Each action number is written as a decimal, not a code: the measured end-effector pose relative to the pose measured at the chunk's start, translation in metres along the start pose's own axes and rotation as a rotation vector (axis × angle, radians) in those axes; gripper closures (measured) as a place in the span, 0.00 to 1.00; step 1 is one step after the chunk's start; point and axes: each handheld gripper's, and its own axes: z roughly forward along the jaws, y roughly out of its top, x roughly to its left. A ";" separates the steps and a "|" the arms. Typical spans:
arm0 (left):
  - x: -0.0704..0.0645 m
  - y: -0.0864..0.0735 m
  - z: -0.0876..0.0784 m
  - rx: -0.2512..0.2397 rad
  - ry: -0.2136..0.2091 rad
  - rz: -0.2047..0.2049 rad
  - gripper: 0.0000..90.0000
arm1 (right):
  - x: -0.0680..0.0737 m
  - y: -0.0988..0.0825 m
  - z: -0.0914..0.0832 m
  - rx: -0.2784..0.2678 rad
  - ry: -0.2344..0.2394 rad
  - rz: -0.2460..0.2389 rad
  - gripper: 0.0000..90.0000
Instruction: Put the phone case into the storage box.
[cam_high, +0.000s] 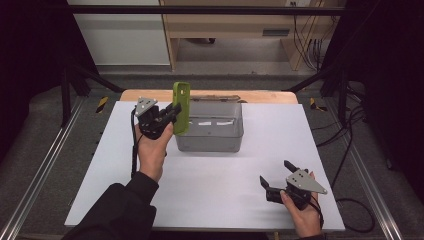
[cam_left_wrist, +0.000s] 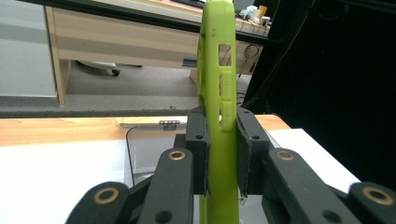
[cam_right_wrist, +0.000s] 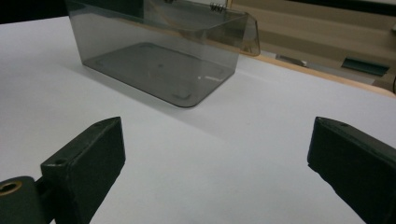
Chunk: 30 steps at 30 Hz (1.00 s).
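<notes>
A lime-green phone case (cam_high: 181, 107) stands upright and on edge in my left gripper (cam_high: 175, 112), whose pads are shut on its two faces. It hangs above the left end of a clear smoky plastic box (cam_high: 210, 127). In the left gripper view the green phone case (cam_left_wrist: 222, 93) rises between the pads with its side cutouts facing me, and the box (cam_left_wrist: 147, 151) lies below. My right gripper (cam_high: 276, 175) rests low at the front right of the white sheet, open and holding nothing. Ahead of its wide-spread fingertips (cam_right_wrist: 93, 154) stands the box (cam_right_wrist: 161, 56).
The white sheet (cam_high: 210, 180) covers a wooden table whose far edge (cam_high: 150, 94) shows behind the box. Dark frame rails run along both sides. Cables (cam_high: 350, 135) trail on the floor at the right. A wooden desk (cam_high: 235, 25) stands beyond.
</notes>
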 end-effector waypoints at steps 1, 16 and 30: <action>0.000 0.001 0.004 0.002 0.006 0.004 0.86 | 0.000 0.000 -0.001 -0.008 -0.005 -0.004 0.05; 0.003 0.007 0.025 0.034 0.041 0.001 0.86 | 0.002 -0.002 -0.001 -0.082 -0.064 -0.030 0.04; 0.000 0.000 0.036 0.067 0.051 -0.015 0.86 | 0.004 -0.002 0.001 -0.064 -0.075 -0.035 0.04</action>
